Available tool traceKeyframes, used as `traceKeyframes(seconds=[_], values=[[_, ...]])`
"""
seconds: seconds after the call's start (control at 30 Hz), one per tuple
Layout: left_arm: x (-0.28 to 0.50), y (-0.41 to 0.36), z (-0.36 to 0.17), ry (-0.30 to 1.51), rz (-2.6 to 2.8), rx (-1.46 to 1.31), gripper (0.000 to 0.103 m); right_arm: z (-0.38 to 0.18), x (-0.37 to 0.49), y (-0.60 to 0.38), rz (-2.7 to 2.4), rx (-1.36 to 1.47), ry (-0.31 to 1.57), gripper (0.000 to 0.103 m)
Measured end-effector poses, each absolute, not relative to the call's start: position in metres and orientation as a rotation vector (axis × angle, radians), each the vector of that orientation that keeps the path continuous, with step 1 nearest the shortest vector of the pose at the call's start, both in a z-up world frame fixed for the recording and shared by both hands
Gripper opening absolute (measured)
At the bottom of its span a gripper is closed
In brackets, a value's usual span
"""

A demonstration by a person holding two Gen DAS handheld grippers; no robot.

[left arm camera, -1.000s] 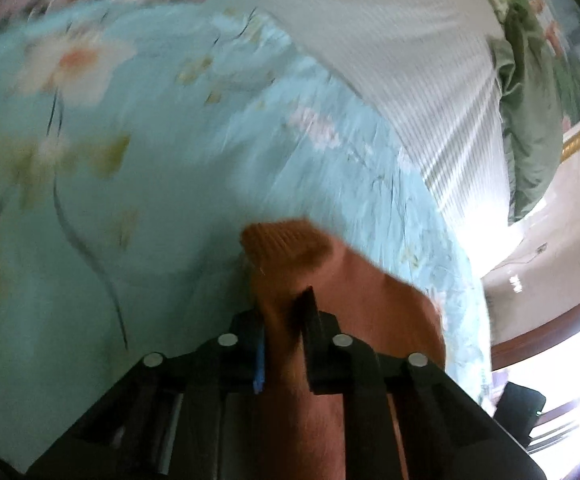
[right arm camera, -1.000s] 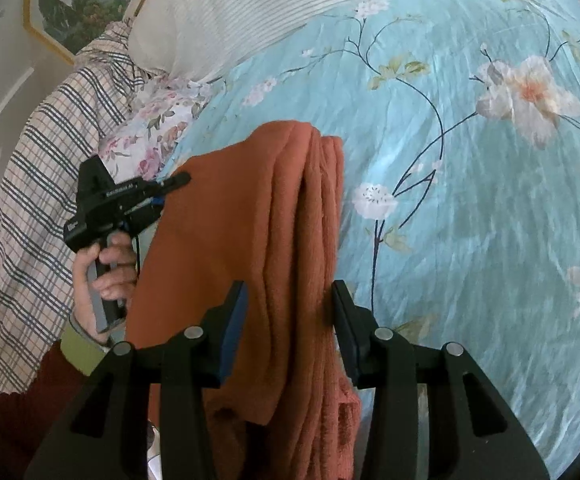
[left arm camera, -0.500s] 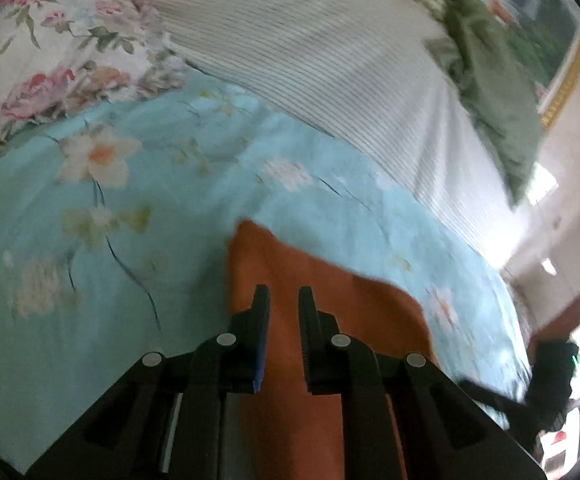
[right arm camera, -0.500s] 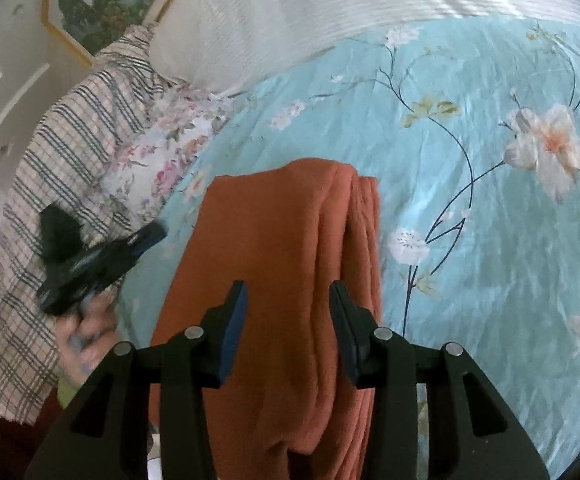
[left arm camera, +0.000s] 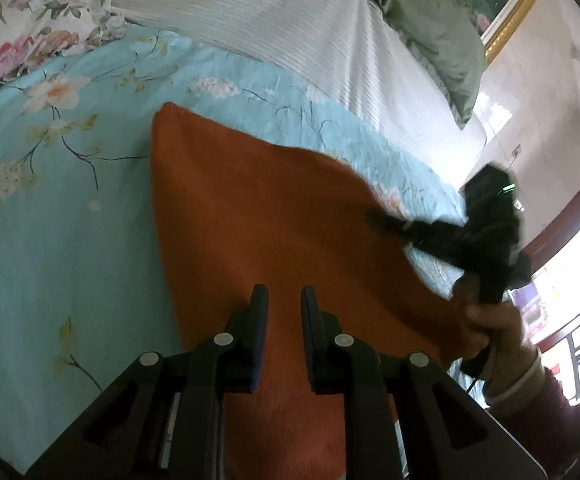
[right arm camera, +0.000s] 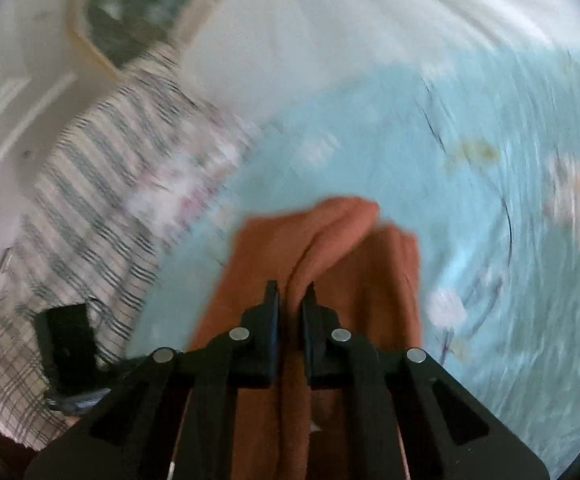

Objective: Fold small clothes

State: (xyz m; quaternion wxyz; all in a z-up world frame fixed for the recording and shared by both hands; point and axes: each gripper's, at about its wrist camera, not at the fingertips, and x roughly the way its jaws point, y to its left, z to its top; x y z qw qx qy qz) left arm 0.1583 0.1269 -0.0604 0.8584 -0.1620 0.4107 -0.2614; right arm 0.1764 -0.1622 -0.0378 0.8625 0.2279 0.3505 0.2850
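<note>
Orange cloth [left arm camera: 273, 216] on the floral bed [left arm camera: 49, 240], a gripper at each side.

The left gripper [left arm camera: 283, 308] hangs over the cloth's near part; its fingers [left arm camera: 258, 320] stand narrowly apart and opening slightly, with nothing pinched. The cloth spreads flat ahead of them. To their right, the right gripper [left arm camera: 390, 220] bites the cloth's edge. In its own view, the right gripper [right arm camera: 290, 300] is closing on a bunched ridge of cloth [right arm camera: 322, 236], which rises between and beyond the fingers [right arm camera: 271, 312].
</note>
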Motion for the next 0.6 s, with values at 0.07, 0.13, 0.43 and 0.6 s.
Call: traceKeyframes(seconds=[0.07,0.13,0.43,0.6], values=[[0.152,0.125,-0.053,0.838,-0.566,-0.324,0.018,-0.031,0.163,-0.168,0.57,0.467,0.699,0.011],[0.147,0.121,-0.048,0.822,-0.584,-0.3,0.023,-0.044,0.163,-0.173,0.517,0.462,0.742,0.011],[0.145,0.1,-0.079,0.895,-0.558,-0.247,0.021,-0.109,0.167,-0.191,0.363,0.508,0.895,0.011],[0.144,0.097,-0.09,0.908,-0.546,-0.246,0.02,-0.11,0.173,-0.189,0.363,0.512,0.938,0.012]])
